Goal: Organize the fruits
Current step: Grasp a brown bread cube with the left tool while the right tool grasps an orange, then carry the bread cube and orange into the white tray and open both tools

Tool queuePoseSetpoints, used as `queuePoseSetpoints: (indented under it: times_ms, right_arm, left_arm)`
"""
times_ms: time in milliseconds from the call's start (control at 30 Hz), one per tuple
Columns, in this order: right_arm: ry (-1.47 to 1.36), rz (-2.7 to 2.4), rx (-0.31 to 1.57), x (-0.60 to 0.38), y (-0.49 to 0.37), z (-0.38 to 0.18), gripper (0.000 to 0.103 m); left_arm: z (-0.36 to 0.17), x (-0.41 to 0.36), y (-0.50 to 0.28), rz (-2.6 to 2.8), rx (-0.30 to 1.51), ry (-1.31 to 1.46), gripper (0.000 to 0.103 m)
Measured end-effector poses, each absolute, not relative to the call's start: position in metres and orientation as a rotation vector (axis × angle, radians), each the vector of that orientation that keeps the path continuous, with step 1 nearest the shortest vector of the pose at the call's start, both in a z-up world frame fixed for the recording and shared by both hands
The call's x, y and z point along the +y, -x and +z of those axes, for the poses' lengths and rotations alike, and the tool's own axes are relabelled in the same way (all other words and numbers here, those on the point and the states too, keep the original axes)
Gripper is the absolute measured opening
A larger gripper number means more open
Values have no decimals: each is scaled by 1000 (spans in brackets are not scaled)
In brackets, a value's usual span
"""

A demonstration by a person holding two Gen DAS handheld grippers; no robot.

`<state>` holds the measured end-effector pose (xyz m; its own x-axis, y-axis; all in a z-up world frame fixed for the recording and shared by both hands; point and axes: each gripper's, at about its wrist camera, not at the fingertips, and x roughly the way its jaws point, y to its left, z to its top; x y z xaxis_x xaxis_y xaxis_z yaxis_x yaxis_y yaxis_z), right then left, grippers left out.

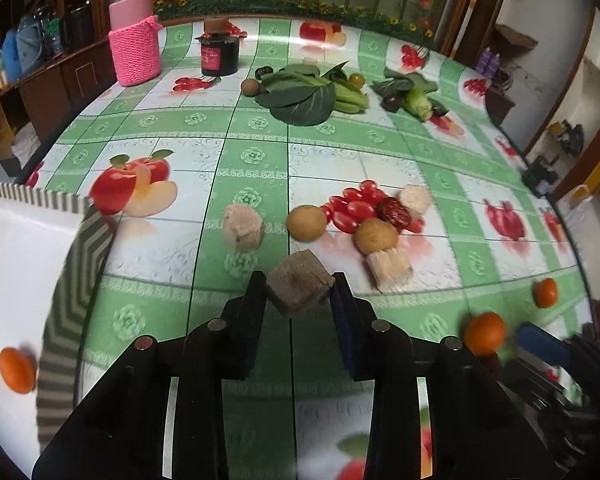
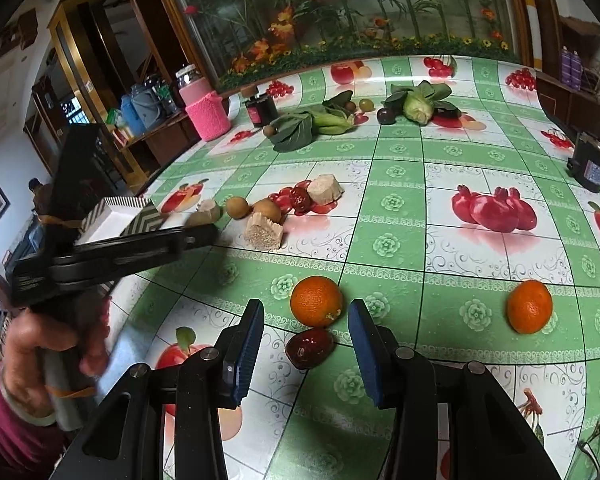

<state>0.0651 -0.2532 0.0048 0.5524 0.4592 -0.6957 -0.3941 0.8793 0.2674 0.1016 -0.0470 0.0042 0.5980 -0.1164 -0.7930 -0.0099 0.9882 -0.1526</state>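
My left gripper (image 1: 299, 280) is shut on a grey-brown sugarcane chunk (image 1: 299, 282), held above the tablecloth; it shows from the side in the right wrist view (image 2: 204, 232). A white box (image 1: 16, 264) with a zigzag rim holds an orange (image 1: 17, 370) at the left. Ahead lie two longans (image 1: 306, 222), a red date (image 1: 394, 213) and more sugarcane chunks (image 1: 389, 268). My right gripper (image 2: 306, 316) is open, its fingers either side of an orange (image 2: 317, 301) and a red date (image 2: 309, 347). A second orange (image 2: 529, 306) lies to the right.
At the back stand a pink-sleeved jar (image 1: 135, 40), a dark jar (image 1: 220, 50), leafy greens (image 1: 304, 94) and corn (image 1: 418, 102). A dark device (image 2: 590, 164) sits at the table's right edge. The table's curved left edge borders wooden shelving.
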Motion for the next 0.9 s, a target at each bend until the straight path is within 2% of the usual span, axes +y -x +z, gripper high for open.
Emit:
queuePoseSetpoints:
  times_ms: [300, 333, 400, 600, 900]
  right_arm:
    - [-31, 467, 884, -237, -84, -7, 42]
    - [-28, 462, 907, -236, -87, -11, 36]
    - [-21, 461, 904, -236, -85, -12, 31]
    - [-50, 504, 822, -232, -64, 13, 31]
    - [-78, 637, 804, -189, -39, 30, 31]
  left_arm:
    - [21, -44, -59, -57, 894, 94, 31]
    - [21, -42, -56, -57, 894, 94, 31]
    - [23, -38, -50, -56, 894, 95, 31]
    - [38, -23, -29, -21, 851, 82, 32]
    - [51, 20, 3, 102, 794, 73, 32]
